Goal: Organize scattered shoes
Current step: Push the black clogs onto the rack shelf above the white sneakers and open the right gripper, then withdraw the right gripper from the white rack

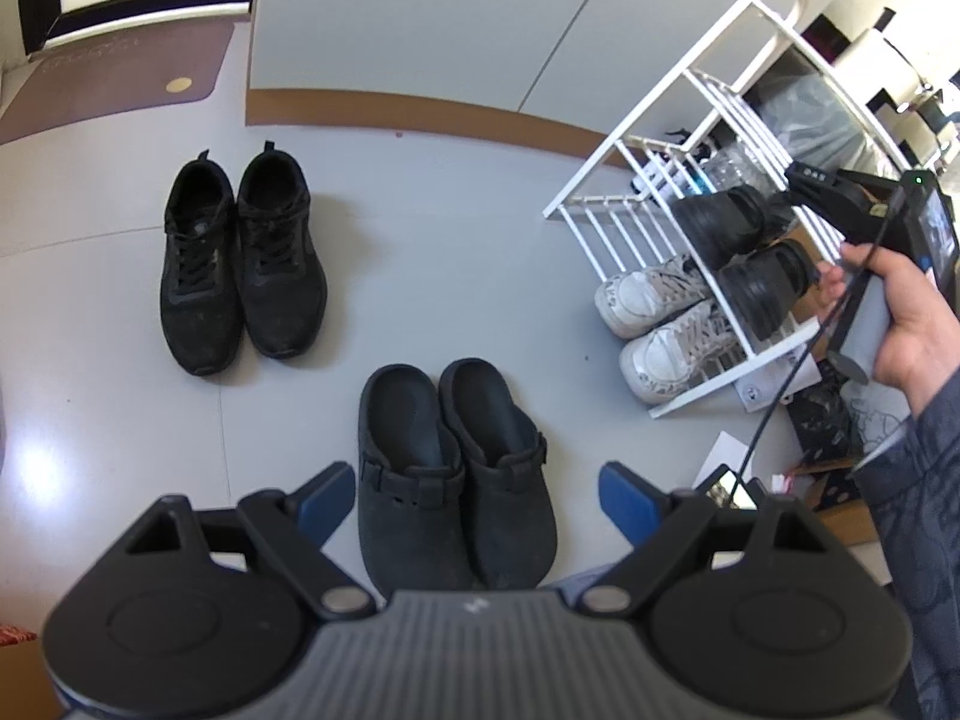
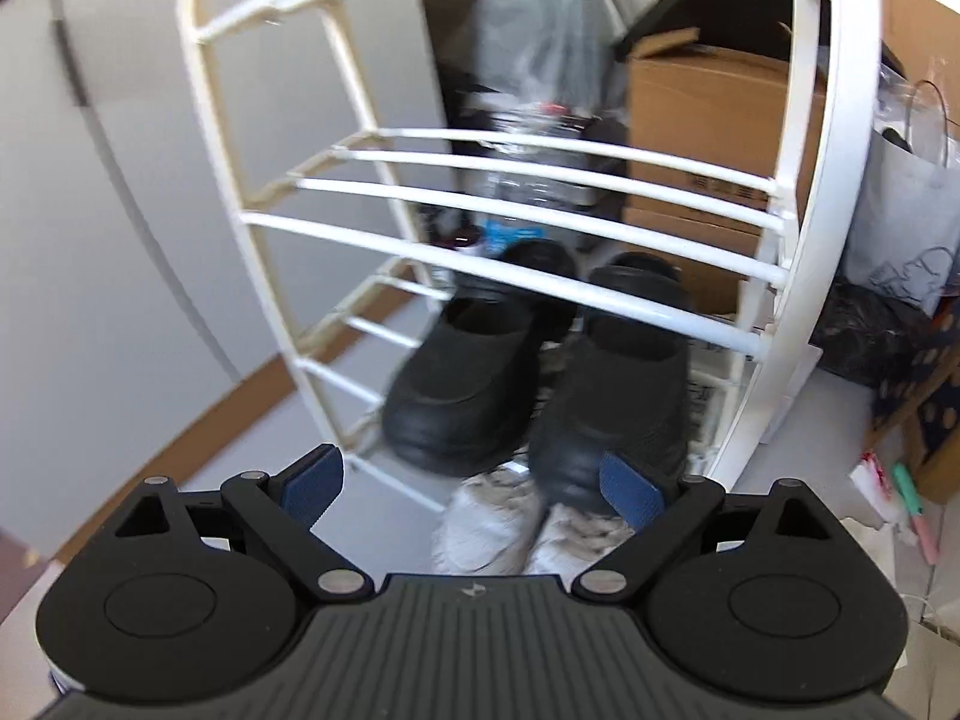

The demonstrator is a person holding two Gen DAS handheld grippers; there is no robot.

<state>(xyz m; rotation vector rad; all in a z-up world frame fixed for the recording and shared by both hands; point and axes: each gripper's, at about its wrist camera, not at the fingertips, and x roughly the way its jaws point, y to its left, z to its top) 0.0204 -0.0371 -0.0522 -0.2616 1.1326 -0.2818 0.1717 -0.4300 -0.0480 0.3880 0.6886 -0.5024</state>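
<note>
Spread wide and empty, my left gripper (image 1: 474, 495) tilts down over the black clogs (image 1: 456, 474). Right gripper (image 2: 474, 483), likewise spread, faces black shoes (image 2: 540, 372) on the rack (image 2: 510, 228).

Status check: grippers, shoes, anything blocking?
Left gripper open, empty, above black clogs on floor. Right gripper open, empty, facing white rack. Black sneakers also unshelved. Nothing blocking.

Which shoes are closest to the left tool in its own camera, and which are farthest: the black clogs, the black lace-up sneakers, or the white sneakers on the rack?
1. black clogs: floor, right between the open left tool fingers.
2. black lace-up sneakers: floor, farther up-left.
3. white sneakers: rack's bottom shelf, far right; close to the lace-ups' distance, so hard to call.
</note>
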